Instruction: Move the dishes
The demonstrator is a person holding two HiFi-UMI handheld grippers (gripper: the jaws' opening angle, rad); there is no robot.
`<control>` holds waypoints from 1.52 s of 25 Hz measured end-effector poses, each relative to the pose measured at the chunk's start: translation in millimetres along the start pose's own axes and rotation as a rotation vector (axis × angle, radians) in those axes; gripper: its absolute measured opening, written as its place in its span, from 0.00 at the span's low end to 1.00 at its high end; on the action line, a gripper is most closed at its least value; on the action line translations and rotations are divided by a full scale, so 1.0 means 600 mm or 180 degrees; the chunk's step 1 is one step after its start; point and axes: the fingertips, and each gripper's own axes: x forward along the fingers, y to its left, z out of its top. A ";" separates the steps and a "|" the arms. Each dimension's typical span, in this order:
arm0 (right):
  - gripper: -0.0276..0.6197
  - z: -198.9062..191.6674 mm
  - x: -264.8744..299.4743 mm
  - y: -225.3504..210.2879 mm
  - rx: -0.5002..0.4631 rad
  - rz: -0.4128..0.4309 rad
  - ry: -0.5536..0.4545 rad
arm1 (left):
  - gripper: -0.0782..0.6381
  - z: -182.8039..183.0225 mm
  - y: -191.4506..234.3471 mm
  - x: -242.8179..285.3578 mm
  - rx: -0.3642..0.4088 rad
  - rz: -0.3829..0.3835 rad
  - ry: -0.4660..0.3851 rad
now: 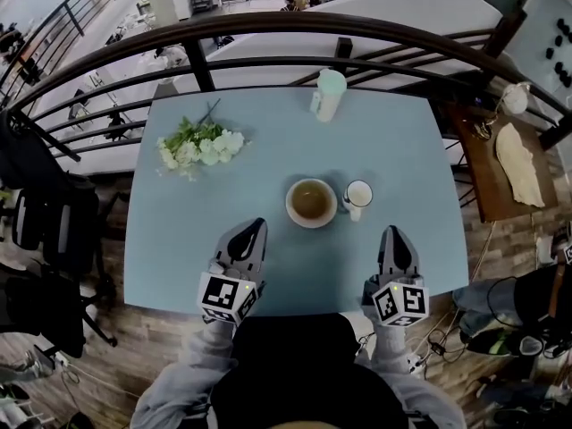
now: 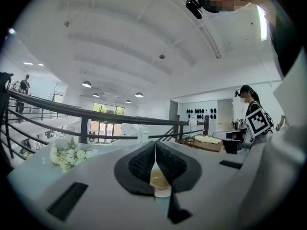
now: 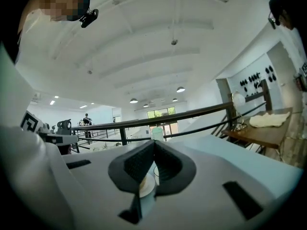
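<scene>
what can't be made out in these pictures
The bowl: in the left gripper view, mostly hidden behind that gripper's shut fingers.
The small cup: its contents, too small in the head view; in the right gripper view the fingers half cover it.
The tall lidded cup: its contents, hidden by its lid.

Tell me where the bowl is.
In the head view, the bowl sits near the middle of the table, just left of the cup.

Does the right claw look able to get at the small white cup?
Probably yes: the small white cup stands just ahead of the right claw, with only bare light-blue table between them. The claw is shut, so it would need to open first.
</scene>
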 end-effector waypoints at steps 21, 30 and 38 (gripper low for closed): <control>0.05 -0.038 0.027 0.010 -0.0308 0.0142 0.0276 | 0.13 -0.031 0.019 -0.024 0.0000 0.0248 0.0145; 0.05 -0.044 0.026 0.012 -0.0330 0.0161 0.0343 | 0.13 -0.036 0.023 -0.028 -0.0017 0.0288 0.0166; 0.05 -0.043 0.031 0.021 -0.0349 0.0195 0.0361 | 0.13 -0.040 0.026 -0.030 -0.0026 0.0308 0.0174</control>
